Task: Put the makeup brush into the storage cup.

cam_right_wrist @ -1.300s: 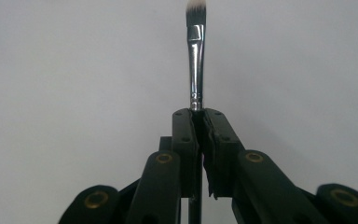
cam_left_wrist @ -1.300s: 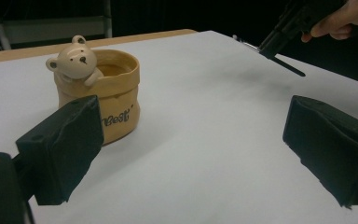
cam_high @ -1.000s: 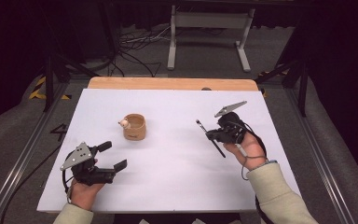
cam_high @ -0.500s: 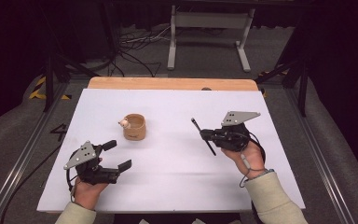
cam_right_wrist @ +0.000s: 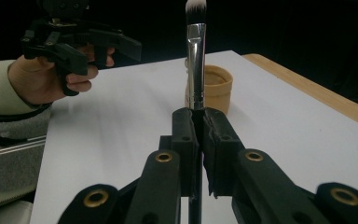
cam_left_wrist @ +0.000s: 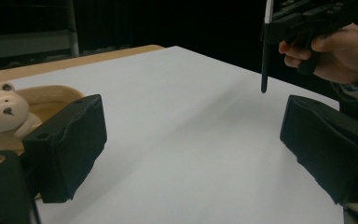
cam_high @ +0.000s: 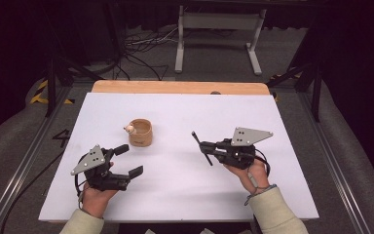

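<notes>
A tan wooden cup (cam_high: 141,133) with a small bear figure (cam_high: 129,129) on its rim stands left of centre on the white table (cam_high: 175,112). My left gripper (cam_high: 129,160) hovers just in front of it, jaws wide open with nothing between them; in the left gripper view (cam_left_wrist: 198,140) the cup (cam_left_wrist: 46,100) and bear (cam_left_wrist: 2,112) lie beside the left jaw. My right gripper (cam_high: 207,146) is shut on a black-handled makeup brush (cam_high: 197,139). In the right gripper view (cam_right_wrist: 199,121) the brush (cam_right_wrist: 196,51) stands upright, bristles up, with the cup (cam_right_wrist: 216,84) behind it.
A strip of bare wooden board (cam_high: 175,87) runs along the table's far edge. Behind it on the floor are a metal stand (cam_high: 214,22) and cables (cam_high: 141,46). Open white surface lies between the two grippers.
My right gripper has come nearer to the person and a little left with the brush, its top plate turning level. The left gripper has barely shifted.
</notes>
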A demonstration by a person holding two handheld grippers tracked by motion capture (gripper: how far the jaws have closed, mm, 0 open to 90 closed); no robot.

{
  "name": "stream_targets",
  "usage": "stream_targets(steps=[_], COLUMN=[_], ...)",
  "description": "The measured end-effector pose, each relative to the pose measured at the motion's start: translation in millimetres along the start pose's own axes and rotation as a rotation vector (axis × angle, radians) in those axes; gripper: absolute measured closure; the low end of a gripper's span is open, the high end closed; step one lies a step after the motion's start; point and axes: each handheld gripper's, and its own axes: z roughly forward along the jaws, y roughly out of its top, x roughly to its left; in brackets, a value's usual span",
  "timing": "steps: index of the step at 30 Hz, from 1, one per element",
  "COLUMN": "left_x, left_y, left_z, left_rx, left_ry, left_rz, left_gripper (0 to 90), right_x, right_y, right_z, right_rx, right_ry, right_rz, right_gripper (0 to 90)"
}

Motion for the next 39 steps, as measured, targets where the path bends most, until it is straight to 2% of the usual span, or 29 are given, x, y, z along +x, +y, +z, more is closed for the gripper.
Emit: stream_targets(steps=[14, 16, 19, 29, 34, 39], left_x=[-11.7, -11.7, -13.5, -21.1, -27.6, -32.0], left_y=[6.3, 6.7, 7.0, 10.2, 12.1, 13.1], left_z=[14.9, 16.2, 18.0, 29.1, 41.3, 46.8], left_rx=[0.018, 0.02, 0.023, 0.027, 0.03, 0.031], left_ry=[-0.059, -0.065, -0.073, -0.107, -0.127, -0.136], left_rz=[0.045, 0.057, 0.056, 0.076, 0.075, 0.084], left_gripper=[10.8, 11.0, 11.1, 11.2, 11.6, 11.8], right_x=[10.6, 12.4, 12.6, 16.3, 21.9, 26.0], right_y=[-15.4, -19.9, -21.0, -22.2, -18.6, -17.5], right_z=[7.9, 5.7, 6.7, 9.7, 17.1, 24.4], right_rx=[-0.138, -0.191, -0.182, -0.2, -0.198, -0.192], right_ry=[0.049, 0.062, 0.068, 0.077, 0.106, 0.123], right_rz=[0.017, 0.015, 0.017, 0.014, 0.012, 0.003], right_gripper=[83.7, 83.6, 83.6, 83.6, 83.6, 83.6])
